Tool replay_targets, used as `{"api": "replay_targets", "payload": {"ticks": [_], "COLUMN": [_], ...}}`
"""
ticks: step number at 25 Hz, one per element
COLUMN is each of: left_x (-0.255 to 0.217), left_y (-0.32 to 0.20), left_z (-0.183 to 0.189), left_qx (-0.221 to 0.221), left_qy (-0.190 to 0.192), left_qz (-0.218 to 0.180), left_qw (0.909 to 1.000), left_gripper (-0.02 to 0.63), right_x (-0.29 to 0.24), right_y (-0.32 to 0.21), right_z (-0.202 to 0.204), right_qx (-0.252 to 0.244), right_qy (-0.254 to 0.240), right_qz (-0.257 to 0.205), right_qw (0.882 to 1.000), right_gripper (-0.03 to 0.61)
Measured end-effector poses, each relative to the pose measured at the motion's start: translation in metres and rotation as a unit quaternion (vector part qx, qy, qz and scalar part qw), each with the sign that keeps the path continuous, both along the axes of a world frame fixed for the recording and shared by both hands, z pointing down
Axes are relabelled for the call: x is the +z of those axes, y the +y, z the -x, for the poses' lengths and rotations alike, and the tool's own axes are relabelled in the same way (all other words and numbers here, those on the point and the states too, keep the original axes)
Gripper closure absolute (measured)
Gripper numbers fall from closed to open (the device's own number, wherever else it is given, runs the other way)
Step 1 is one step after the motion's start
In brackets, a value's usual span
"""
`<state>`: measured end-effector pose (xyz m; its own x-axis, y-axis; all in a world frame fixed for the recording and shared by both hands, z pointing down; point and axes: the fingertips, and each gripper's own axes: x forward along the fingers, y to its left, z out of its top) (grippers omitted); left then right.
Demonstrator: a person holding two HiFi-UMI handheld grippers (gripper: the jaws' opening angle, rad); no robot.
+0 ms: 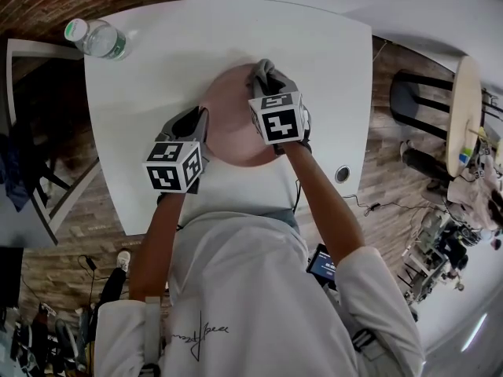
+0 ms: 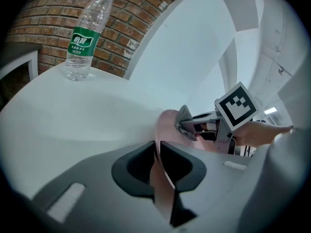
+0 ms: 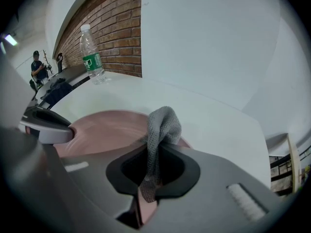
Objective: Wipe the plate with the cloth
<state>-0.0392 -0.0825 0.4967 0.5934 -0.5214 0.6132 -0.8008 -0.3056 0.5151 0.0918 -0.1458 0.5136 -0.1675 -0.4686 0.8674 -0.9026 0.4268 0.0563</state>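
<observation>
So the pink plate sits mid-desk. The left gripper has its fingers clamped on the plate's near-left rim, which runs right through between them. The right gripper is over the plate's far-right part, fingers pinched on a grey mesh cloth that loops up out of them. Can't tell if the cloth touches the plate. A clear water bottle with a green label stands well off the plate's far-left side; its fill level is hard to read.
</observation>
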Motion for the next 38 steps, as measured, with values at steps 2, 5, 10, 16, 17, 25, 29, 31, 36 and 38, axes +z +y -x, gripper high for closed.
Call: {"api": "replay_targets", "payload": {"ticks": [2,5,10,16,17,25,29,31,36,38], "left_x": [0.001,0.002,0.000,0.000,0.000,0.003,0.003,0.002,0.001,0.002], "left_y": [0.000,0.001,-0.001,-0.002,-0.002,-0.002,-0.003,-0.003,-0.002,-0.002], "left_z": [0.000,0.000,0.003,0.001,0.002,0.002,0.003,0.003,0.002,0.002], "left_qx": [0.000,0.000,-0.008,-0.008,-0.008,-0.009,-0.012,-0.012,-0.012,-0.012], "left_qy": [0.000,0.002,0.009,0.011,0.011,0.010,0.009,0.010,0.009,0.009], "left_qz": [0.000,0.001,0.002,0.005,0.004,0.006,0.008,0.007,0.008,0.007], "left_qw": [1.0000,1.0000,0.9999,0.9999,0.9999,0.9999,0.9999,0.9999,0.9999,0.9999], "left_gripper": [0.561,0.561,0.561,0.563,0.563,0.564,0.566,0.566,0.566,0.566], "right_x": [0.001,0.000,-0.001,0.000,0.000,0.000,0.002,0.003,0.002,0.002], "right_y": [0.000,0.000,-0.001,0.000,0.000,0.002,0.005,0.006,0.009,0.010], "right_z": [0.004,0.010,0.021,0.028,0.031,0.047,0.055,0.055,0.062,0.065], "right_qx": [-0.006,-0.015,-0.018,-0.024,-0.026,-0.049,-0.044,-0.044,-0.052,-0.053], "right_qy": [0.000,0.002,-0.007,-0.012,-0.013,-0.015,-0.030,-0.032,-0.038,-0.041], "right_qz": [0.000,0.001,0.004,0.006,0.006,0.007,0.013,0.014,0.019,0.021], "right_qw": [1.000,1.000,1.000,1.000,1.000,0.999,0.998,0.998,0.998,0.998], "right_gripper": [0.546,0.546,0.546,0.545,0.545,0.545,0.545,0.545,0.545,0.545]}}
